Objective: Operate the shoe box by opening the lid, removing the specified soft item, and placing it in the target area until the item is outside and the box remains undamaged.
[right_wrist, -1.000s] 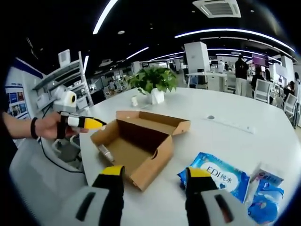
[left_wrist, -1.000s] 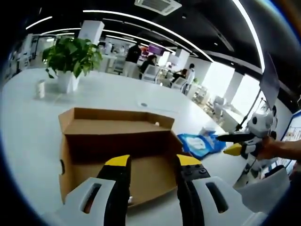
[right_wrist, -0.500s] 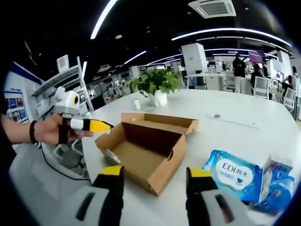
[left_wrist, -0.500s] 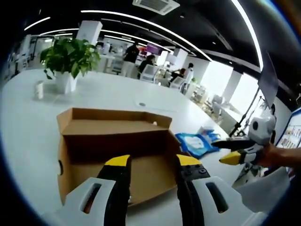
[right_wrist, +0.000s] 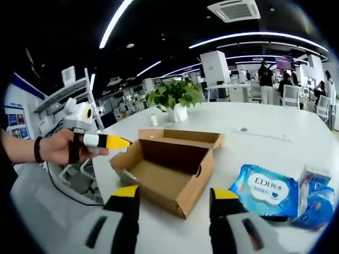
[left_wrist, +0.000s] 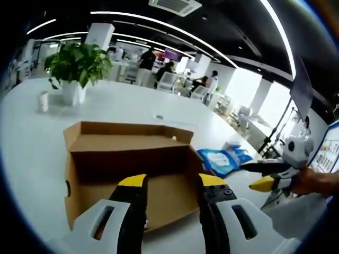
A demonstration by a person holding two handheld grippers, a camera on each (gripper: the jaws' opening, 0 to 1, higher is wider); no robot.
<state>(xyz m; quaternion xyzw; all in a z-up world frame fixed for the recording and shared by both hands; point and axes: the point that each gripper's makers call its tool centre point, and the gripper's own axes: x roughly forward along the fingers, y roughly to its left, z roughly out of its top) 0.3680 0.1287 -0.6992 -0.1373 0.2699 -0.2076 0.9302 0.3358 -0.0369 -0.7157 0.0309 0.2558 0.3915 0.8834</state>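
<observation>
The shoe box (left_wrist: 127,174) has its near floor blocked by the left gripper's fingers (left_wrist: 133,203). Over in the right gripper view, the small blue packs (right_wrist: 317,198) get chopped off at the right edge, print unreadable.

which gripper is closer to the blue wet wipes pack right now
Right. The right gripper hangs just beside the blue wet wipes pack; the left gripper is across the open shoe box.
</observation>
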